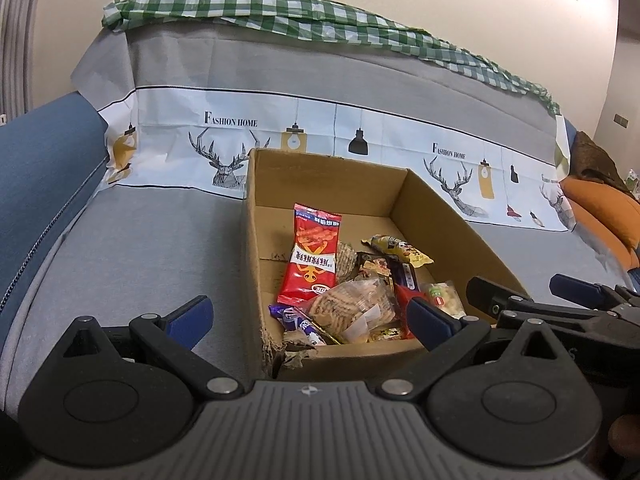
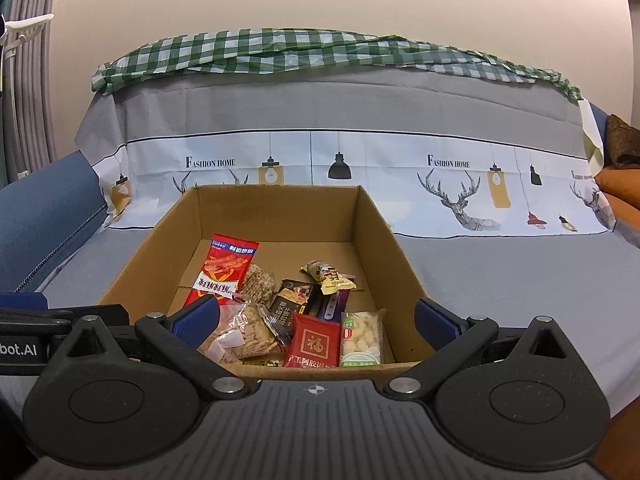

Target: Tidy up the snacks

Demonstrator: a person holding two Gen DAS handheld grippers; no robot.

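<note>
Left wrist view. Cardboard box (image 1: 432,216), open-topped, corrugated, brown; its near-left corner is torn and frayed. It rests on a sofa seat under a smooth grey cover (image 1: 140,248). Contents, heaped toward the near end: 1 tall glossy red packet (image 1: 310,260), 1 clear crinkled bag of ridged biscuits (image 1: 348,306), 1 yellow wrapped bar (image 1: 396,250), 1 purple wrapper (image 1: 294,318). Left gripper (image 1: 310,322): blue-padded fingers spread wide, nothing held, poised at the box's near edge. Right gripper (image 1: 532,294) enters from the right, also spread apart and empty.

Right wrist view. Same box (image 2: 384,232), rectangular, walls upright. Additional items: 1 flat red square sachet (image 2: 314,342), 1 clear pouch of pale lumps (image 2: 362,338), 1 dark brown wrapper (image 2: 292,300). Right gripper (image 2: 316,322): fingers wide apart, empty, straddling the near end of the box. Far behind, a green-and-white checked cloth (image 2: 300,50) lies rumpled along the sofa back.
</note>
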